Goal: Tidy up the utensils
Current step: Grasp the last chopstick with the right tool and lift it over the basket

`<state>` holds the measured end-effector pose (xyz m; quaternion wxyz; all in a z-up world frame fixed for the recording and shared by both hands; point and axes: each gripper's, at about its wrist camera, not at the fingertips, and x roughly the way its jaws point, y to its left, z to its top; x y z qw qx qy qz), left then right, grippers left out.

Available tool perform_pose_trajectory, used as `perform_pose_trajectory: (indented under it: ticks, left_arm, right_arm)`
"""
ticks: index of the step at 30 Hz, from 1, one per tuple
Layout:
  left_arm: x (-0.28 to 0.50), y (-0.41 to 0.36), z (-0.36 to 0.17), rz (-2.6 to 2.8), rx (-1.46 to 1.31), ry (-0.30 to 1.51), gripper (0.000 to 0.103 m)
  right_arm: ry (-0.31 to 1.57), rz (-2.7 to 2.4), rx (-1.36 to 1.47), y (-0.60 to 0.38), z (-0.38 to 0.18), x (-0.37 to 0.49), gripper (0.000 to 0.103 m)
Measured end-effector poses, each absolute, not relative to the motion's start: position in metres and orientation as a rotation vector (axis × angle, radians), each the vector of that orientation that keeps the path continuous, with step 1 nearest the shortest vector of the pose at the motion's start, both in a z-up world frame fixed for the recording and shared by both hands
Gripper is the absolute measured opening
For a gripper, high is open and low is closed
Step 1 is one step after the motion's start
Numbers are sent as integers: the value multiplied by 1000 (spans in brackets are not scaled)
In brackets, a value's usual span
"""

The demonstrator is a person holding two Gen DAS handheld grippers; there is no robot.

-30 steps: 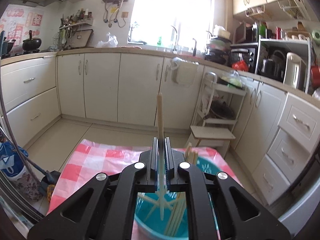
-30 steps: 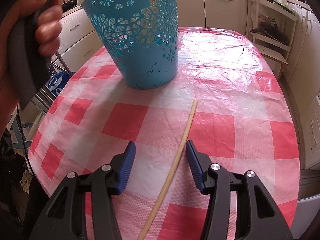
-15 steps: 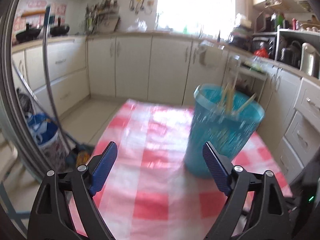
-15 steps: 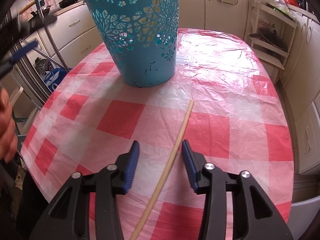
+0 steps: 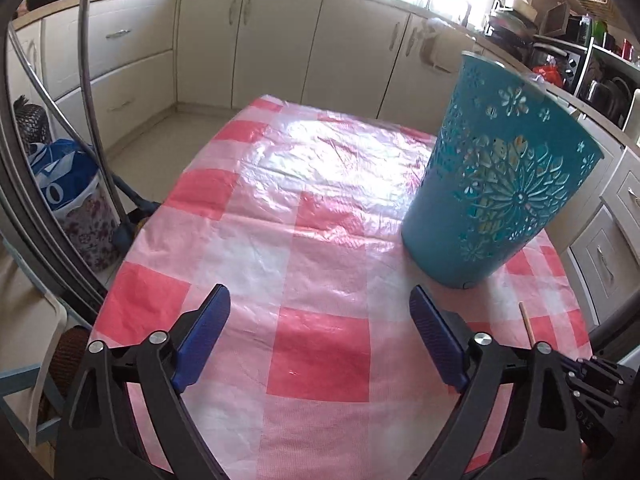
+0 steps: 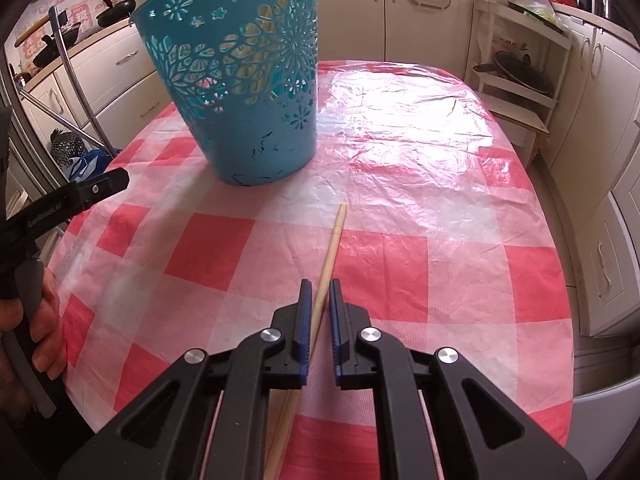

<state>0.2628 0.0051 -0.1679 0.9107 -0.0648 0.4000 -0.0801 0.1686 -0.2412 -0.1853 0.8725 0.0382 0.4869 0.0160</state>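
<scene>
A pale wooden chopstick [image 6: 334, 236] lies on the red-and-white checked tablecloth [image 6: 420, 264], pointing toward a teal cut-out basket [image 6: 248, 120]. My right gripper [image 6: 319, 282] is down over it, its jaws closing tight on the stick's middle. Several chopsticks [image 6: 262, 24] show through the basket's holes. In the left wrist view my left gripper [image 5: 320, 300] hovers low over the cloth left of the basket [image 5: 500, 184], jaws opening wide with nothing between them. The lying chopstick's tip [image 5: 527, 324] shows at the right. A hand [image 6: 44, 320] grips the left tool.
Cream kitchen cabinets [image 5: 208, 44] ring the table. A curved metal chair frame [image 5: 86, 80] and a blue bag [image 5: 68, 184] stand off the table's left edge. A white shelf rack [image 6: 520, 92] stands beyond the far right edge.
My left gripper let go of a chopstick over the basket, opened wide and sank to the basket's left. My right gripper closed in on the chopstick lying on the table.
</scene>
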Motion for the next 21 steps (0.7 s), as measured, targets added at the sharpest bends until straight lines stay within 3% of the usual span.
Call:
perform_pose_trajectory:
  ticks: [7,11,21]
  left_arm:
    - [265,-3,-177,-202,-104,867,88]
    - [263,-4,-176,-222,-105,859,88]
    - [265,-5,-178,-236,-102,879,88]
  right_arm:
    - [1020,5,21,-231,-185,173,6]
    - [1021,53,191,-246,-175,163,6]
    - [620,244,485,-266,-51,171,6]
